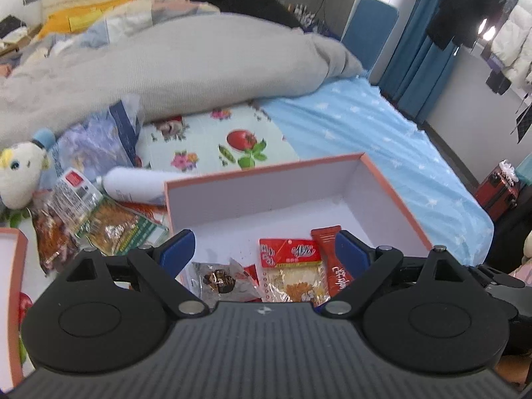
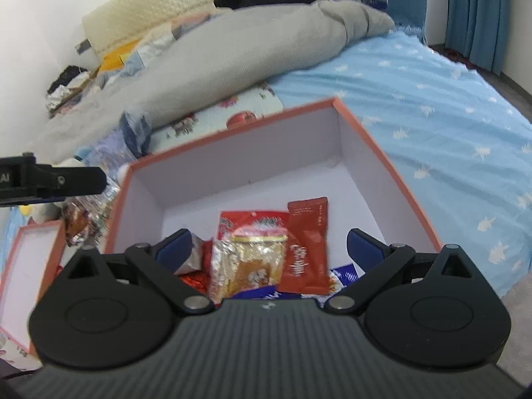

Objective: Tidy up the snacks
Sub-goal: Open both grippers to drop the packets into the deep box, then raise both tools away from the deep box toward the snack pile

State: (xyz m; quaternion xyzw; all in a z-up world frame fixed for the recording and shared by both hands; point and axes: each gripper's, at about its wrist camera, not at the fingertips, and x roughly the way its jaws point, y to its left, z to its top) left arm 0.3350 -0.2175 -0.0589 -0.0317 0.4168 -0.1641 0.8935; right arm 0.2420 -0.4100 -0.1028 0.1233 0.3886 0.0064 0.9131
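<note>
Left of the left gripper (image 1: 264,249) a heap of snack packets (image 1: 99,222) lies on the bed beside a white bottle (image 1: 133,184). That gripper hangs over the near end of the box (image 1: 266,174), jaws wide apart and gripping nothing — beneath them sit a clear-wrapped cake (image 1: 221,279), a red-topped packet (image 1: 292,267) and a dark red sachet (image 1: 335,259). The right gripper (image 2: 269,249) hovers over the same box (image 2: 232,136), also spread and empty, packets (image 2: 249,259) below it — its sachet (image 2: 307,246) toward the right finger.
</note>
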